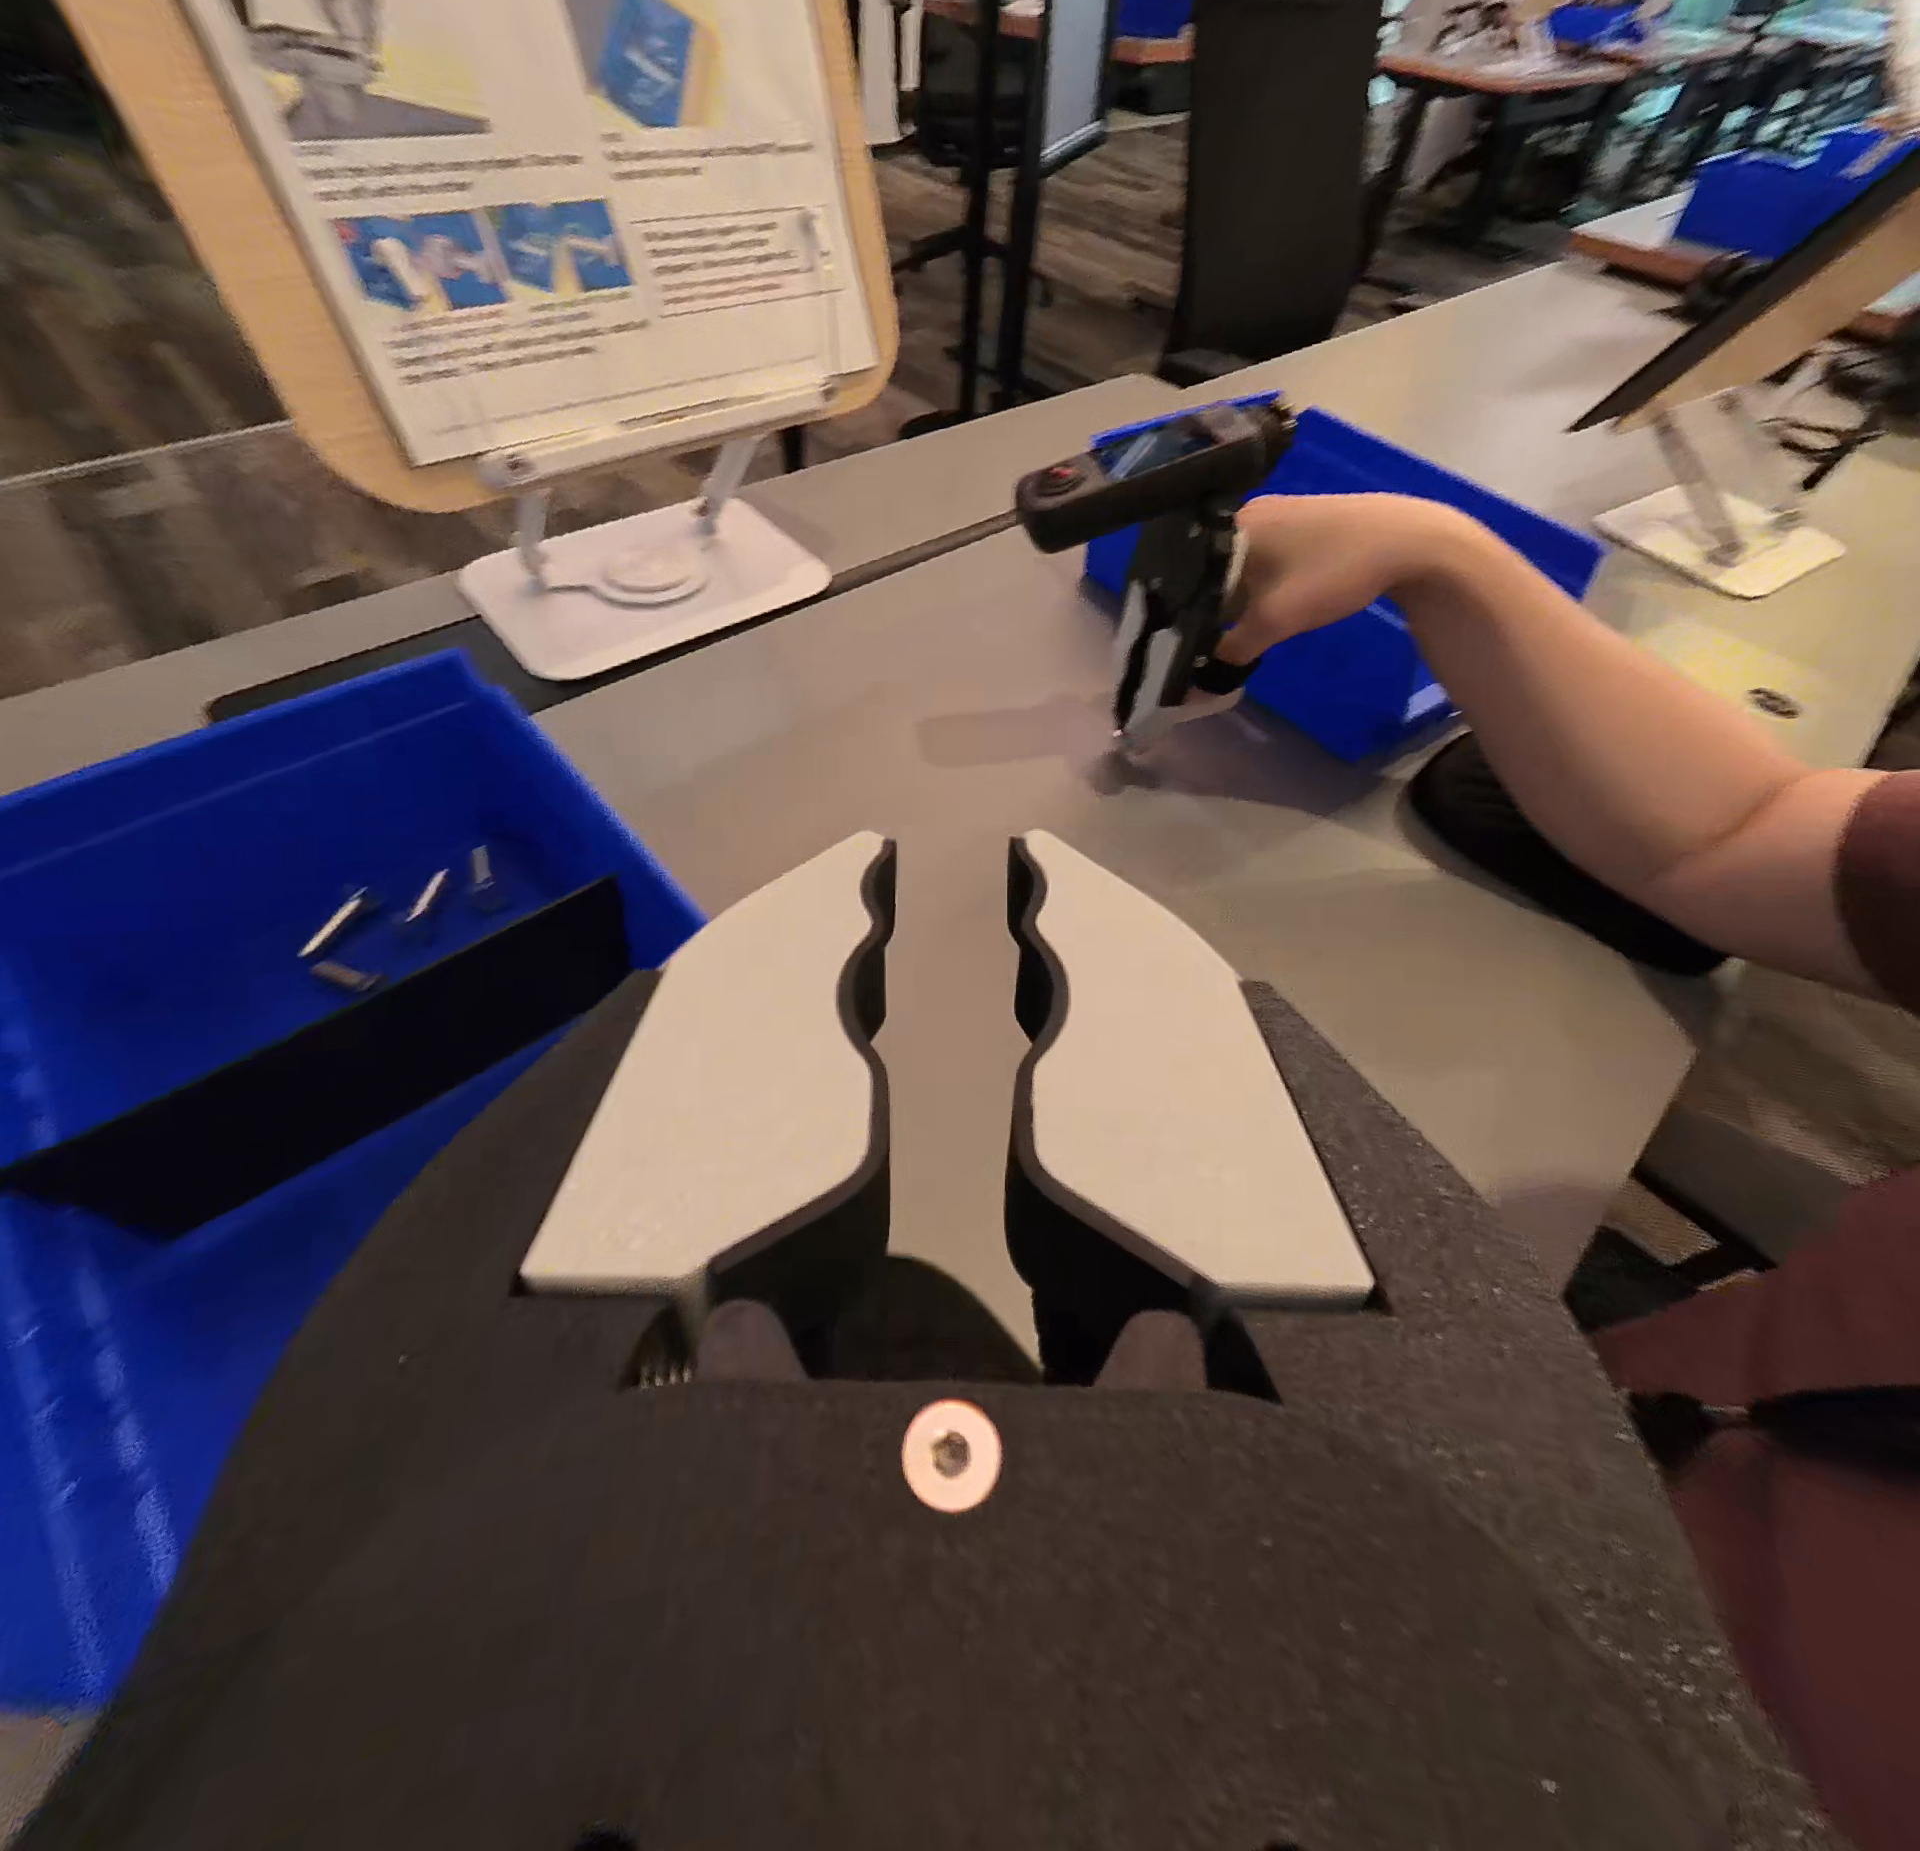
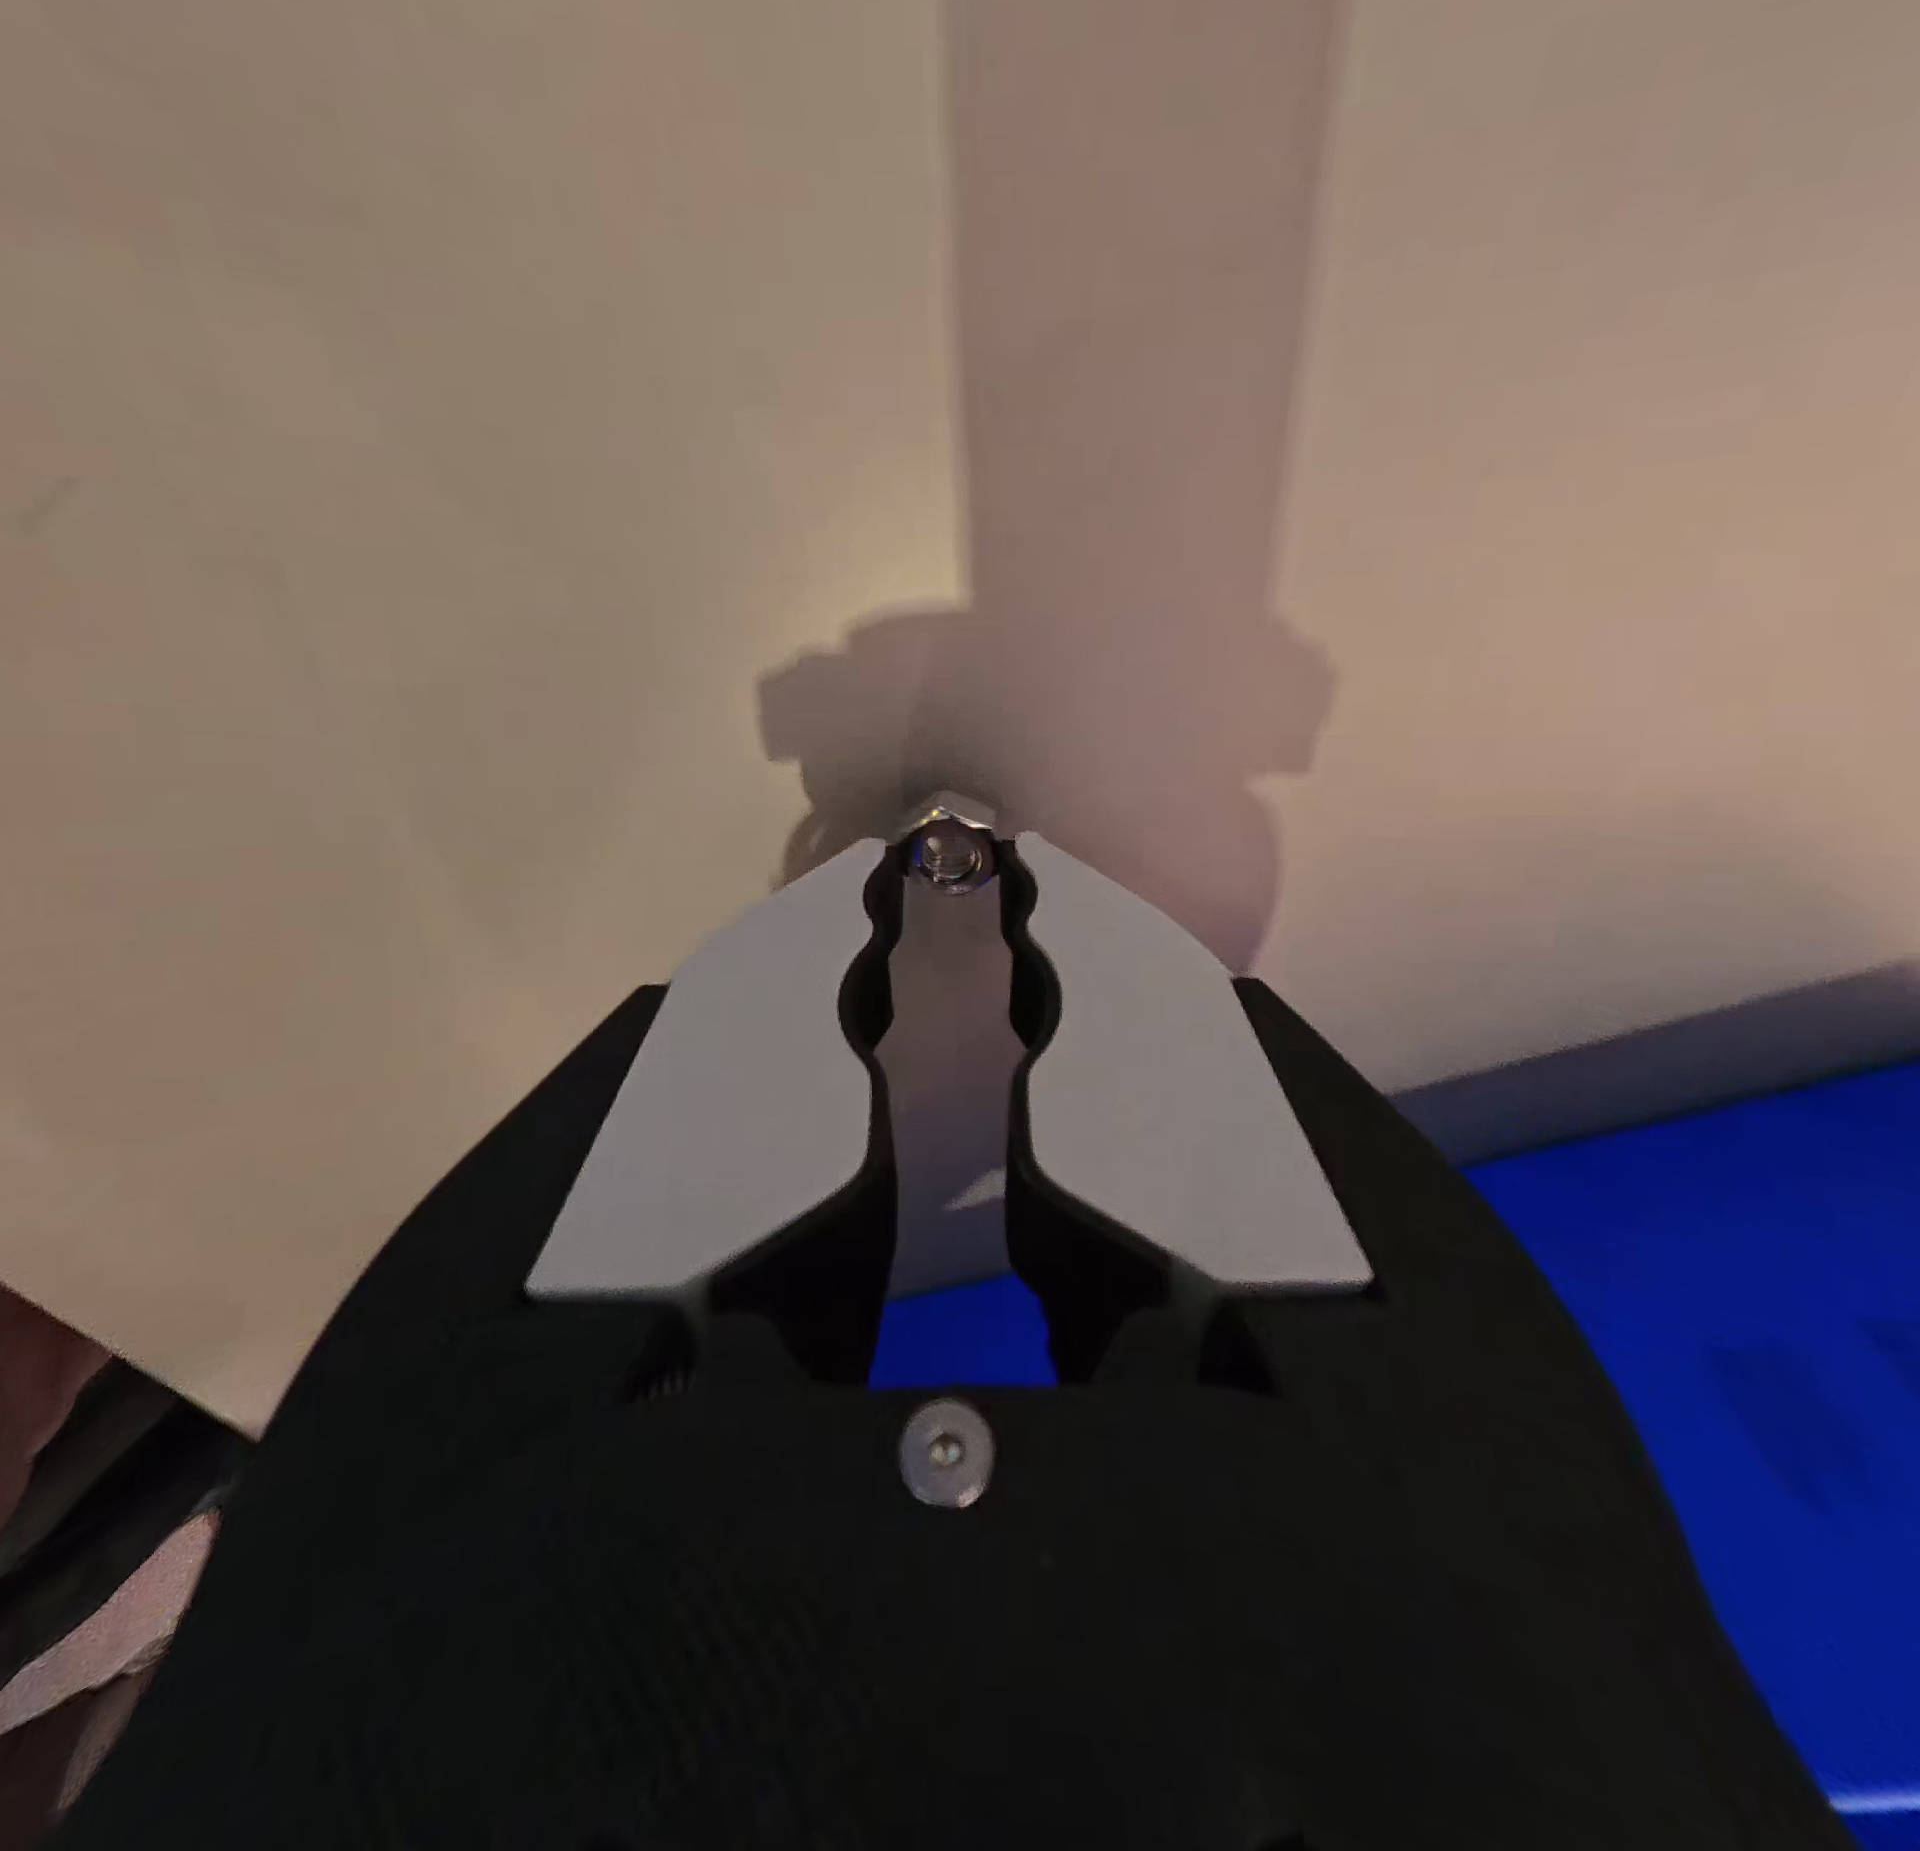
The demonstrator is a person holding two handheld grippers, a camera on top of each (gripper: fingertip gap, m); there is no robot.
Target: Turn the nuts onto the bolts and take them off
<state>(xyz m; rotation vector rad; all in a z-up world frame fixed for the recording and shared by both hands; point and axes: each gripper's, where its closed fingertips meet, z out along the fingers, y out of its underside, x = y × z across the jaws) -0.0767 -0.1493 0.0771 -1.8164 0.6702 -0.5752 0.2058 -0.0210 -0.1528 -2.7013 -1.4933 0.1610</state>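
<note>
One nut (image 2: 948,845) pinched at right gripper (image 2: 951,851) fingers' tips on table (image 2: 416,451), left gripper (image 1: 951,851) fingers parted, empty.

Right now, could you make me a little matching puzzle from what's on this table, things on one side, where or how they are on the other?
Things:
1. nut
2. bolts
3. left gripper
4. instruction sheet

Places or states:
A. lying inside the blue bin
B. propped on a white stand
C. pinched between the tips of the right gripper, at the tabletop
D. open and empty above the grey table

Pairs: 1-C, 2-A, 3-D, 4-B
</note>
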